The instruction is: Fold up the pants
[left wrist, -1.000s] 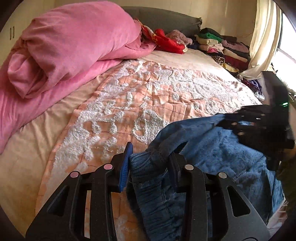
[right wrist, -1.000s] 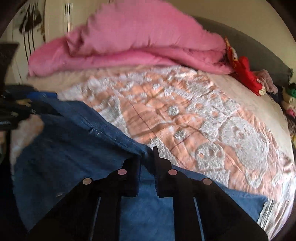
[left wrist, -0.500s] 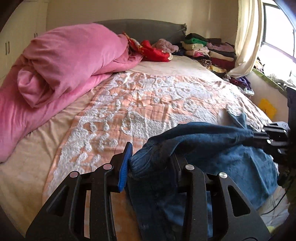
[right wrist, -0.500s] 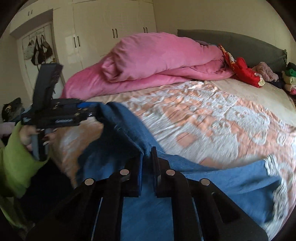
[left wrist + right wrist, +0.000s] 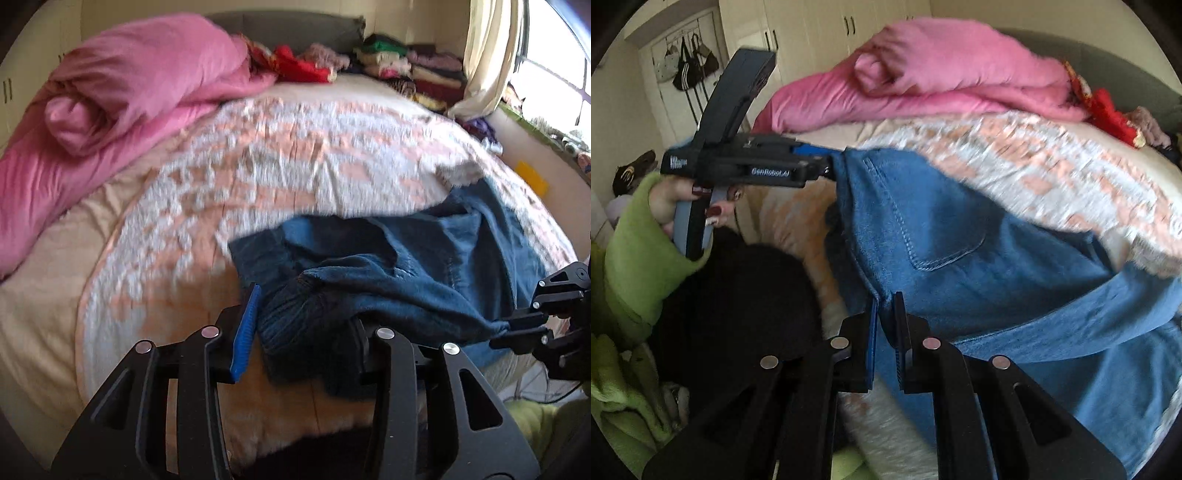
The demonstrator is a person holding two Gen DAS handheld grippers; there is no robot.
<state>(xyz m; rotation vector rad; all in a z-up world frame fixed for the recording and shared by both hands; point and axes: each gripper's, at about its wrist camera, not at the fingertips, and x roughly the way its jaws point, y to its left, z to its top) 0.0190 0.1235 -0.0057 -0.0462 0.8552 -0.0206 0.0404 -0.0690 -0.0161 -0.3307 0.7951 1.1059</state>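
Blue denim pants point(image 5: 424, 266) hang over the near edge of the bed, with a back pocket facing the right wrist view point(image 5: 942, 221). My left gripper point(image 5: 303, 325) has the bunched waistband between its fingers. Its jaws are opening, but the cloth still fills the gap and hangs from its tips point(image 5: 827, 168). My right gripper point(image 5: 885, 314) is shut on a thin fold of the denim. In the left wrist view it pinches the cloth at the far right point(image 5: 498, 330). The waistband is stretched between the two grippers.
The bed has a peach and white quilt point(image 5: 295, 147), a heaped pink duvet point(image 5: 129, 92) at its left and stacked folded clothes point(image 5: 406, 70) by the headboard. A curtain point(image 5: 487, 55) and window are at the right. A green-sleeved hand point(image 5: 639, 251) holds the left gripper before a wardrobe point(image 5: 820, 22).
Both grippers have drawn the pants across the quilt toward the bed's near edge. The left jaws stand a little wider around the waistband, and the right jaws stay shut.
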